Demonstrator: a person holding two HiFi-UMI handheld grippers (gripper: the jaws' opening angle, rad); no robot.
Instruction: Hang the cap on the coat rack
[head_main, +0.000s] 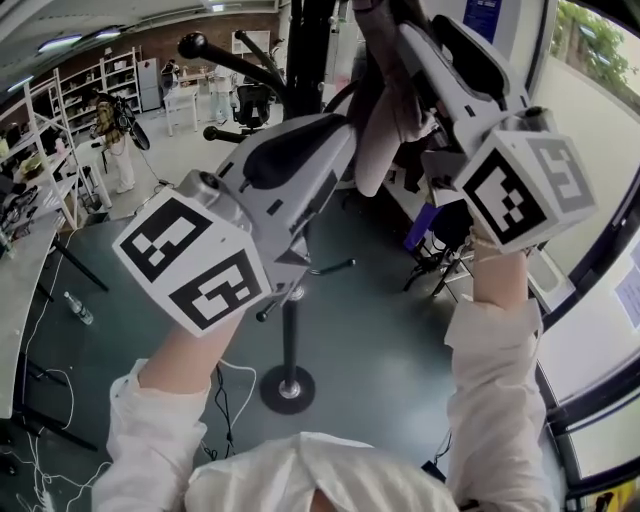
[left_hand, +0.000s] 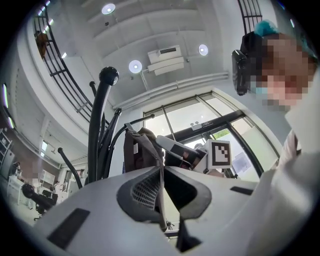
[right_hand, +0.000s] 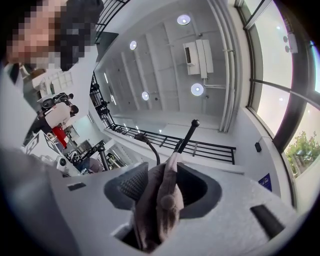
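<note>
The cap (head_main: 383, 135), soft brown-grey fabric, is up high beside the black coat rack (head_main: 290, 335), bunched and folded rather than spread. Its crown button (right_hand: 167, 202) shows in the right gripper (right_hand: 161, 182), the fabric sitting loose between wide-apart jaws. A thin edge is pinched in the left gripper (left_hand: 161, 192). The rack is a slim pole on a round base (head_main: 288, 390) on the floor, with curved arms tipped by ball knobs (left_hand: 108, 75). Whether the cap has caught on an arm, I can't tell.

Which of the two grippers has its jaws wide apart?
The right gripper: the brown fabric cap sits between its spread jaws, while the left gripper is pinched shut on the cap's edge.
</note>
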